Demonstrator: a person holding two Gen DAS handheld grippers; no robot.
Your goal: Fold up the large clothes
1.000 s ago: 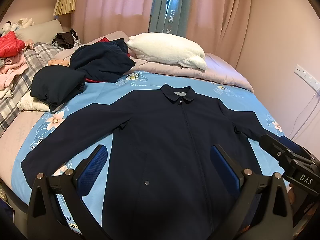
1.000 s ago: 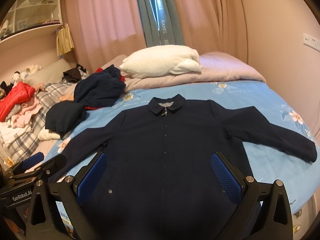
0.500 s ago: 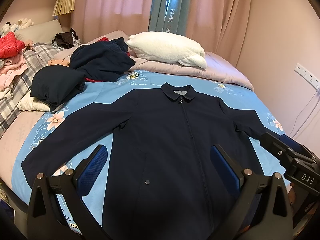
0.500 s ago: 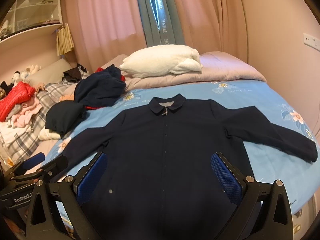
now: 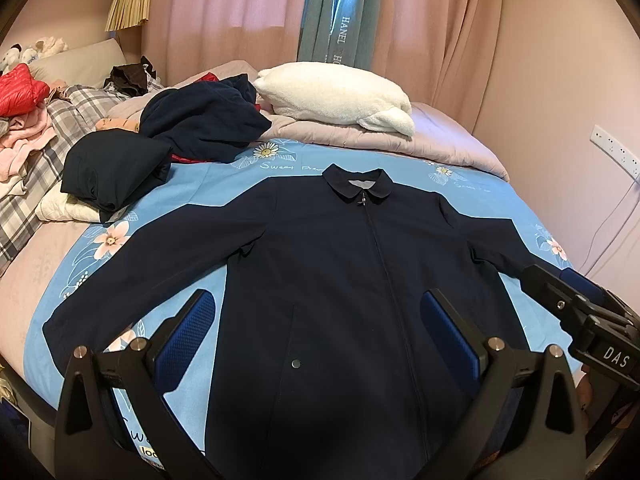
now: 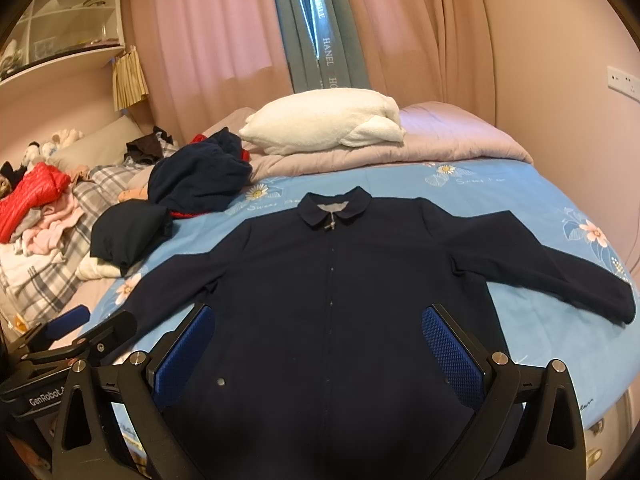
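Observation:
A navy zip-up jacket (image 5: 340,264) (image 6: 332,280) lies flat and face up on the blue floral bedsheet (image 5: 224,184), collar towards the far side, both sleeves spread outwards. My left gripper (image 5: 318,336) hovers open above the jacket's hem, nothing between its blue pads. My right gripper (image 6: 320,340) is likewise open over the lower front of the jacket. In the left wrist view the right gripper (image 5: 576,304) shows over the jacket's right sleeve. In the right wrist view the left gripper (image 6: 76,336) shows at the lower left, near the left sleeve's end.
A folded navy garment (image 5: 112,168) and a crumpled navy one (image 5: 204,120) lie at the left of the bed. A white pillow (image 5: 336,96) rests on a mauve quilt (image 5: 448,144) at the far side. More clothes (image 6: 36,200) pile at the far left. Pink curtains hang behind.
Both grippers have hardly shifted; the view is nearly the same. The jacket has not moved and both stay open.

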